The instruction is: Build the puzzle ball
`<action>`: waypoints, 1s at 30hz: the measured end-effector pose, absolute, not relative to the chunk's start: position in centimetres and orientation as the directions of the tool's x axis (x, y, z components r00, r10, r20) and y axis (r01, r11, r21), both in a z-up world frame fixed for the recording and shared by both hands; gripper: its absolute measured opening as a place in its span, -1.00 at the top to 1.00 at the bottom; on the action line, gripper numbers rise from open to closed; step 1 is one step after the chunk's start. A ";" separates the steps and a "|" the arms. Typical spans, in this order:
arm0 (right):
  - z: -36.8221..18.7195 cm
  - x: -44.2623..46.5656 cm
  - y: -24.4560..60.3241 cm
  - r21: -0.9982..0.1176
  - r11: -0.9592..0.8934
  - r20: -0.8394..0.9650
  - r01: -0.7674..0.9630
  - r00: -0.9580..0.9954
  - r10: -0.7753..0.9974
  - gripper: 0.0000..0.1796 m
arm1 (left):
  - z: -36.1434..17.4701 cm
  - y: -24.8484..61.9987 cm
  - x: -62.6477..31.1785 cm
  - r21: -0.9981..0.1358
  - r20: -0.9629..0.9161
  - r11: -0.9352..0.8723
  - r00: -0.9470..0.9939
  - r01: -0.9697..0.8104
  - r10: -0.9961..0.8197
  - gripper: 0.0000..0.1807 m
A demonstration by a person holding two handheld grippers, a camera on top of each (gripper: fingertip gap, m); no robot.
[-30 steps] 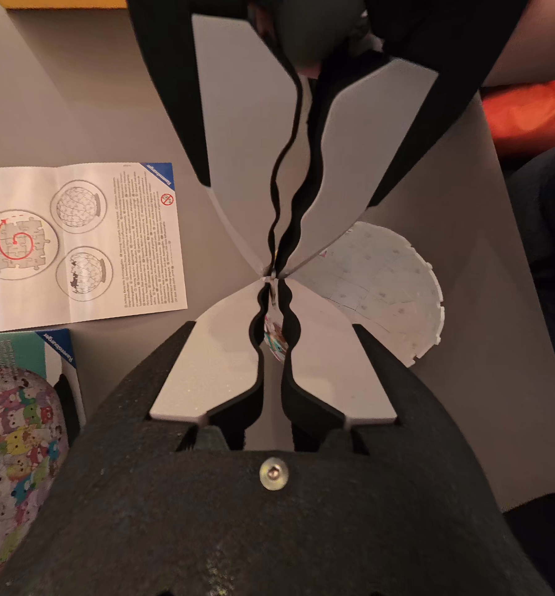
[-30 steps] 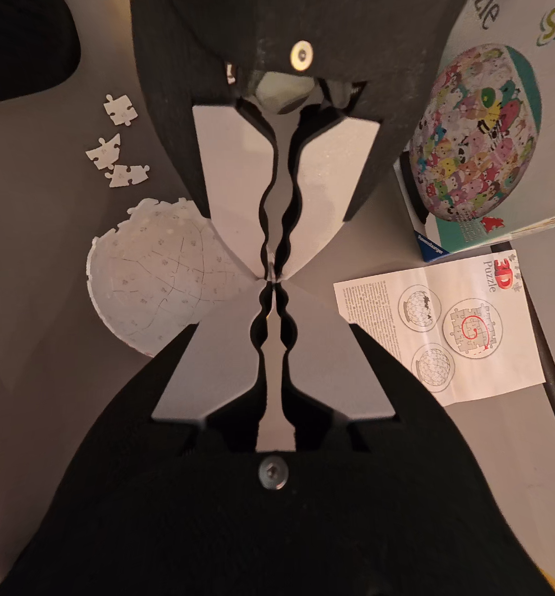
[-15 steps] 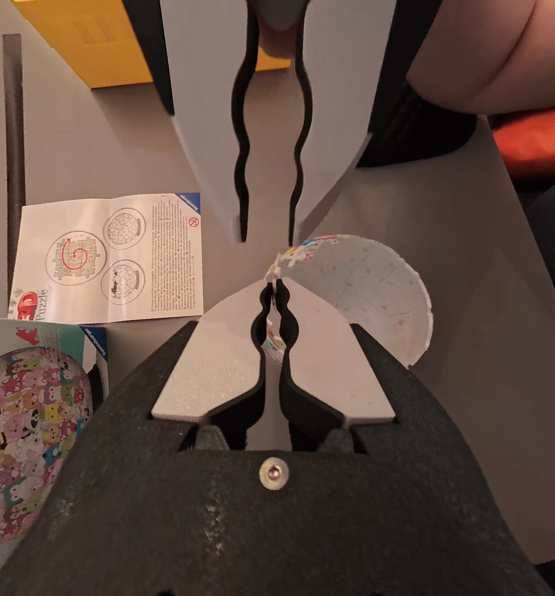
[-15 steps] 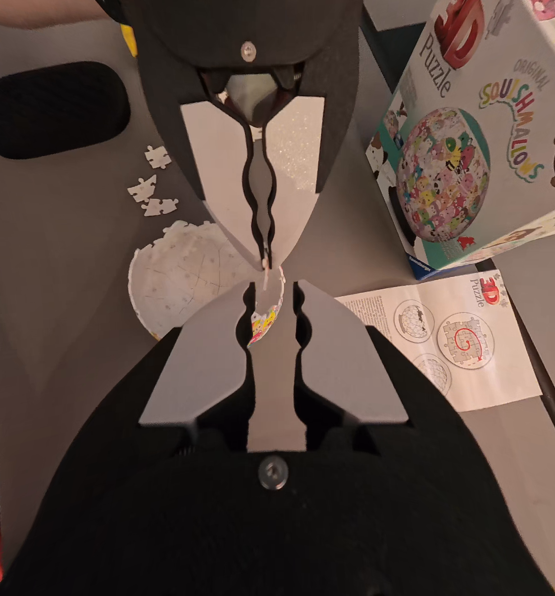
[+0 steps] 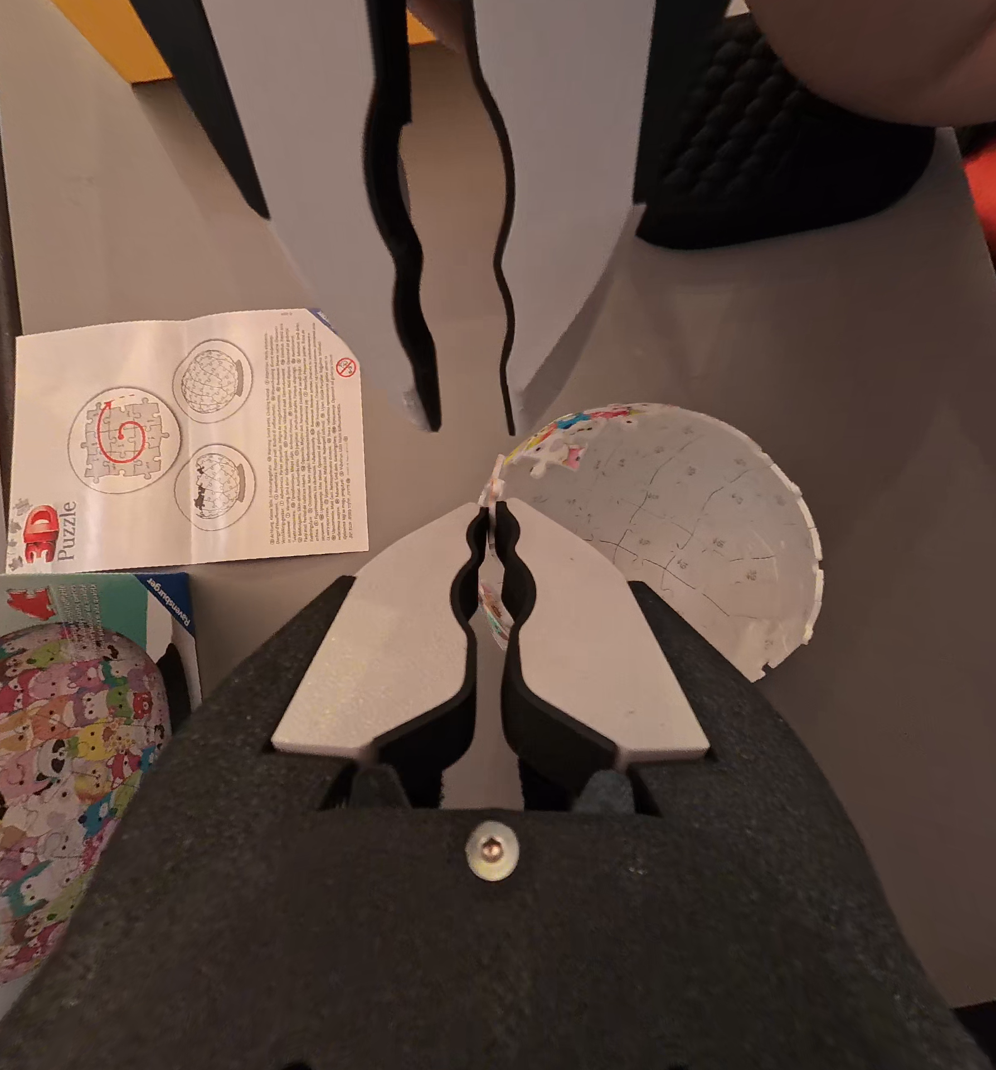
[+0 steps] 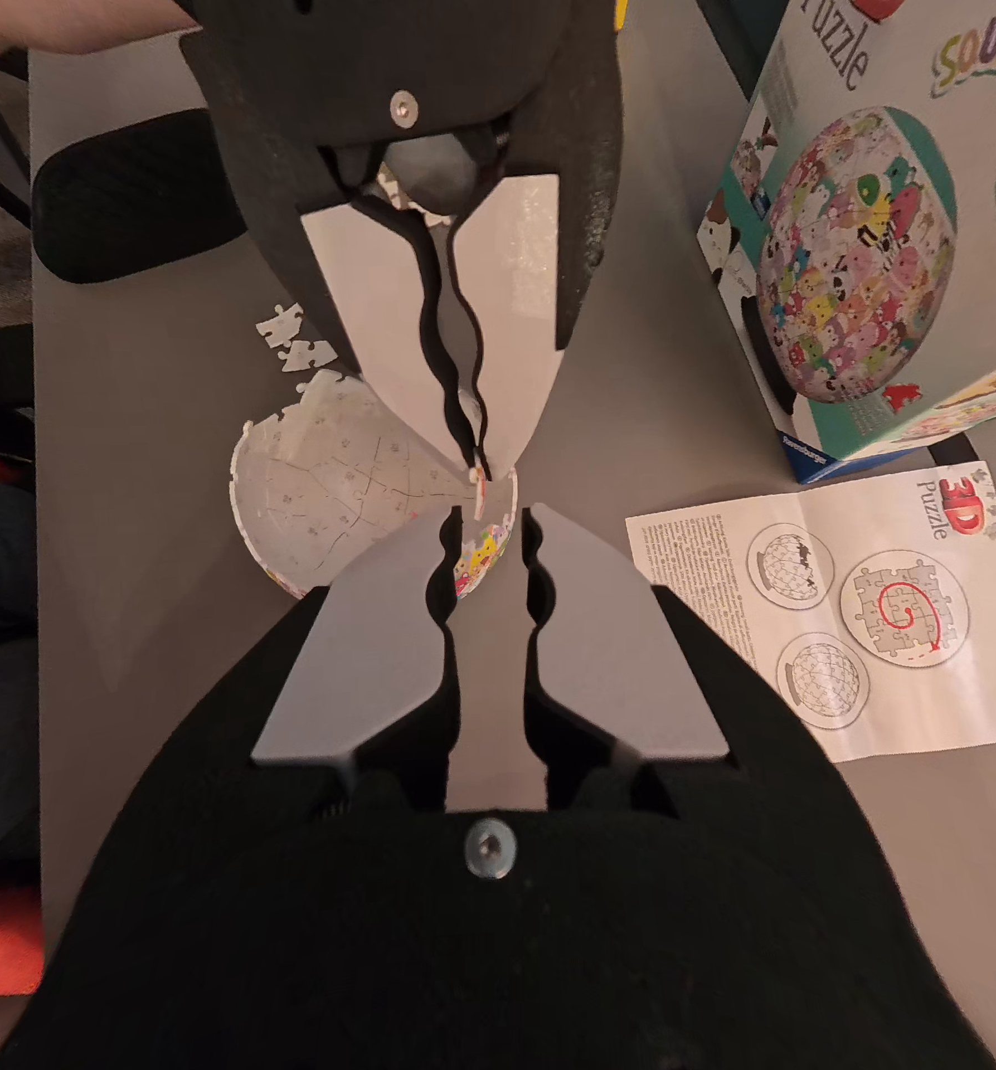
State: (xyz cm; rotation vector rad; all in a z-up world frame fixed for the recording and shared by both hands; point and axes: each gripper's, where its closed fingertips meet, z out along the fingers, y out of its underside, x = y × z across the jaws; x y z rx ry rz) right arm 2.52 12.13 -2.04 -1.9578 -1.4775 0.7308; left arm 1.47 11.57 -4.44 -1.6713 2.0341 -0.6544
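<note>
A half-built puzzle ball [image 5: 686, 521], a white shell with colourful outer faces, lies tilted on the grey table [image 5: 831, 347]. My left gripper [image 5: 488, 509] is shut on the shell's rim. It shows from the far side in the right wrist view [image 6: 480, 472], still clamped on the shell [image 6: 321, 486]. My right gripper [image 6: 491, 509] is open and empty, its tips just short of the rim and facing the left gripper. In the left wrist view it [image 5: 472, 428] hangs open a little beyond the rim. Loose white pieces [image 6: 295, 344] lie behind the shell.
The puzzle box [image 6: 866, 278] stands beside a folded instruction sheet [image 6: 831, 608]; both also show in the left wrist view, box [image 5: 61, 752] and sheet [image 5: 188, 446]. A black padded object [image 6: 130, 197] lies near the table's edge. A yellow item [image 5: 136, 52] sits at the far corner. Both grippers' tips are close together, under 4 cm apart.
A second ago both grippers were shut tip to tip at the rim. The right gripper has opened and drawn back. The left gripper stays shut on the rim.
</note>
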 end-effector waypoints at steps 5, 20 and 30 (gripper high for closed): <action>-2.1 1.6 12.1 -0.723 -0.204 -0.061 0.660 0.233 0.971 0.88 | -4.4 11.7 1.2 -0.598 -0.028 0.160 -0.179 -0.786 -0.983 0.98; -3.2 0.8 12.2 -0.676 -0.178 0.001 0.715 0.242 0.970 0.96 | -3.1 11.7 1.3 -0.608 -0.028 0.140 -0.154 -0.781 -0.988 0.97; -7.2 10.4 9.0 -0.497 -0.697 -0.268 0.517 0.673 0.689 0.96 | 5.8 8.6 -5.3 -0.898 0.041 -0.106 0.157 -0.428 -0.987 0.46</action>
